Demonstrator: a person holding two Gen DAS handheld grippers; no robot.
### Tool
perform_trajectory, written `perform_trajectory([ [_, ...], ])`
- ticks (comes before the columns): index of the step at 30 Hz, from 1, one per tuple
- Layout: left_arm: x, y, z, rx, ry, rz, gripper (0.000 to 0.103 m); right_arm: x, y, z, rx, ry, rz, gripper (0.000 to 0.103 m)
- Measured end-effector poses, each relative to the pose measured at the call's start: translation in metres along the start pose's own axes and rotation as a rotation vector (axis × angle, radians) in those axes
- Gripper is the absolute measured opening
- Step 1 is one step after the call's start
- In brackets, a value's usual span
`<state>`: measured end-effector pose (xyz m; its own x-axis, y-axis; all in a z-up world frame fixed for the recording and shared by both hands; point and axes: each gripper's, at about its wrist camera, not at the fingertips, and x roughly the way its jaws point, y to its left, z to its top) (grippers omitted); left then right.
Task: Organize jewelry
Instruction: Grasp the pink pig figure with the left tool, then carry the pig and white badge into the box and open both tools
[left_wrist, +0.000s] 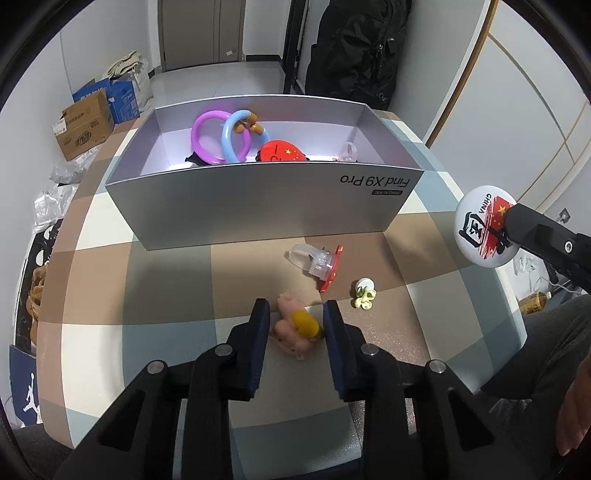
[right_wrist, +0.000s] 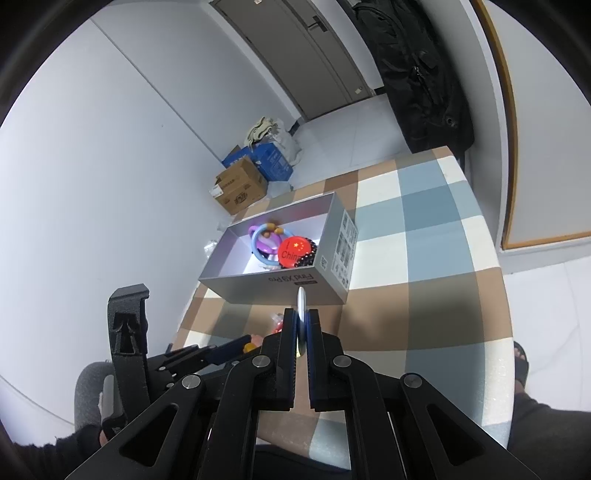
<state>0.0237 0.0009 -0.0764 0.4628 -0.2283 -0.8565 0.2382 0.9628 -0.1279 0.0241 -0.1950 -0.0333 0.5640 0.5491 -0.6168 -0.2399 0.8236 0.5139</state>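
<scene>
A small pink pig charm with a yellow part (left_wrist: 295, 326) lies on the checked tabletop (left_wrist: 166, 280), between the fingers of my left gripper (left_wrist: 295, 317). Both pads sit against its sides, so the gripper is shut on it. My right gripper (right_wrist: 303, 321) is shut on a white round CHINA badge (left_wrist: 480, 229), held in the air right of the silver box (left_wrist: 258, 210); the right wrist view shows the badge (right_wrist: 301, 301) edge-on. Inside the box are a purple bangle (left_wrist: 203, 136), a blue bangle (left_wrist: 232, 142), a red badge (left_wrist: 282, 151) and dark beads (right_wrist: 308, 254).
A clear ring with a red piece (left_wrist: 319, 264) and a small green-white clip (left_wrist: 364, 293) lie on the table in front of the box. Cardboard boxes (left_wrist: 86, 123) and bags stand on the floor to the left. The table's right edge (left_wrist: 513, 302) is near a person's leg.
</scene>
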Motion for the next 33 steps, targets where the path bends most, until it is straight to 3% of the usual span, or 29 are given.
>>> perform_trajectory([
  [18, -0.017, 0.011, 0.011, -0.049, -0.03, -0.08, 0.021, 0.009, 0.012, 0.003, -0.021, 0.008, 0.012, 0.004],
  [33, -0.037, 0.024, 0.048, -0.127, -0.154, -0.153, 0.021, 0.016, 0.027, 0.033, -0.018, -0.019, 0.101, 0.004],
])
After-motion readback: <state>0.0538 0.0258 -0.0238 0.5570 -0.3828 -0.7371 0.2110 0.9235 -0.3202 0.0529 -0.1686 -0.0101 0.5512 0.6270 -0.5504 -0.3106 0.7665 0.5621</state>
